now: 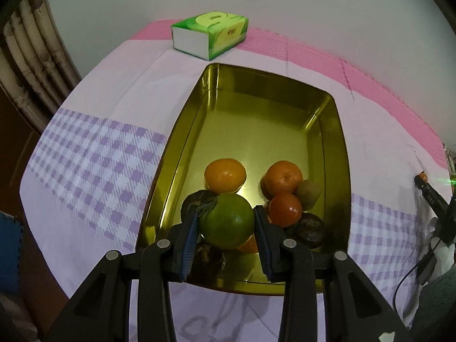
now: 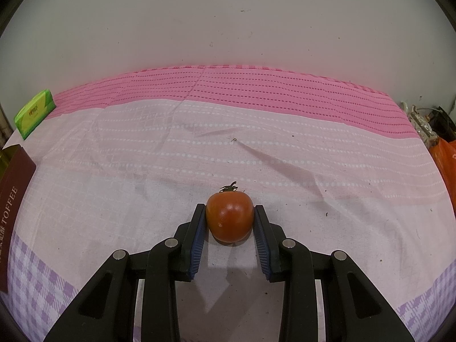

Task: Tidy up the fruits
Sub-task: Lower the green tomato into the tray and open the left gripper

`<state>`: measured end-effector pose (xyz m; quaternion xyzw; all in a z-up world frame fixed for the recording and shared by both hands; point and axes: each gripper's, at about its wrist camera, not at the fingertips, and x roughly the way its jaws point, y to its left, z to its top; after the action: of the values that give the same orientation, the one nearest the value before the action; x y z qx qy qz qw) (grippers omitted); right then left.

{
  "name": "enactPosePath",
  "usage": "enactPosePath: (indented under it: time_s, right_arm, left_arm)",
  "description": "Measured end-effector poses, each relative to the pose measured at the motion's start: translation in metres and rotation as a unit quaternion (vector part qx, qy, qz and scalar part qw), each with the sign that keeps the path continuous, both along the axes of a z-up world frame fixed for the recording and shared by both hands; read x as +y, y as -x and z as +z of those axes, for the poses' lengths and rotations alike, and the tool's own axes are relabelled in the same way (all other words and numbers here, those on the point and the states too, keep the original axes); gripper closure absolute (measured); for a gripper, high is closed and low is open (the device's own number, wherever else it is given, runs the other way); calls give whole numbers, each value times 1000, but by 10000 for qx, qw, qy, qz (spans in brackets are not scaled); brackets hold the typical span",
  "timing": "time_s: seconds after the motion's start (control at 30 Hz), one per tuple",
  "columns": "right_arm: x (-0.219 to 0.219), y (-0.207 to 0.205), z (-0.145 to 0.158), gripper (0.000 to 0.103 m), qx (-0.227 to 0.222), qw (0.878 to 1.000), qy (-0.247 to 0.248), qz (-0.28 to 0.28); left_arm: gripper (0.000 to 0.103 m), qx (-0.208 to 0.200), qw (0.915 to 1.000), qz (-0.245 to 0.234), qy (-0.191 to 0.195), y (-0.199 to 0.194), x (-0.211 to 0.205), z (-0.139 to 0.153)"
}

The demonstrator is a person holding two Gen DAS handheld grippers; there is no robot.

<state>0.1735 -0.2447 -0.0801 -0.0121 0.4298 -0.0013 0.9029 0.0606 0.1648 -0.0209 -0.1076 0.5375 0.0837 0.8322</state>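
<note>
My left gripper is shut on a green tomato, held over the near end of a gold metal tray. Inside the tray lie two oranges, a red tomato, a kiwi and several dark round fruits. In the right wrist view, my right gripper is shut on a red tomato with a dry stem, low over the pink and white cloth. The right gripper's tip shows at the right edge of the left wrist view.
A green tissue pack lies on the cloth beyond the tray's far end. A dark red toffee box lid stands at the left edge. Clutter and an orange bag sit off the cloth's right side. A wall runs behind.
</note>
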Motion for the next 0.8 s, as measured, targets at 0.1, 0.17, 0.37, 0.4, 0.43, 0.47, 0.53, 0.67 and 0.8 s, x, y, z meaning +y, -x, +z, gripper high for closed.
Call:
enactPosePath:
  time_s: [0.1,0.17,0.37,0.4,0.43,0.47,0.53,0.67,0.8]
  right_arm:
    - [0,0,0,69,0,10000,1,1]
    - [1,0,0,69,0,10000,7,2]
    - [0,0,0,69,0,10000,4,5]
    - [0,0,0,69,0,10000,3,5]
    - [0,0,0,69,0,10000,5,6]
    - [0,0,0,69,0,10000,5,6]
    - [0,0,0,69,0,10000,0,7]
    - [0,0,0,68,-1,10000,13,7]
    - [0,0,0,68,0,10000,17,10]
  left_arm:
    - [69,27,10000,7,32,1,1,-5]
    - [69,49,10000,25,37,0,2,-8]
    - [69,59,10000,8,60,0,1,-10]
    - [69,60,10000,15,73,0,1,-10]
    - [68,61,10000,17,75,0,0,-10]
    - [68,61,9999,21,77,0,0,-10]
    - [68,63,10000,25,72,-1,0,-10]
    - [68,83,10000,20,33,0,-1,-10]
    - [63,23,10000,10,-29,1,-3,-7]
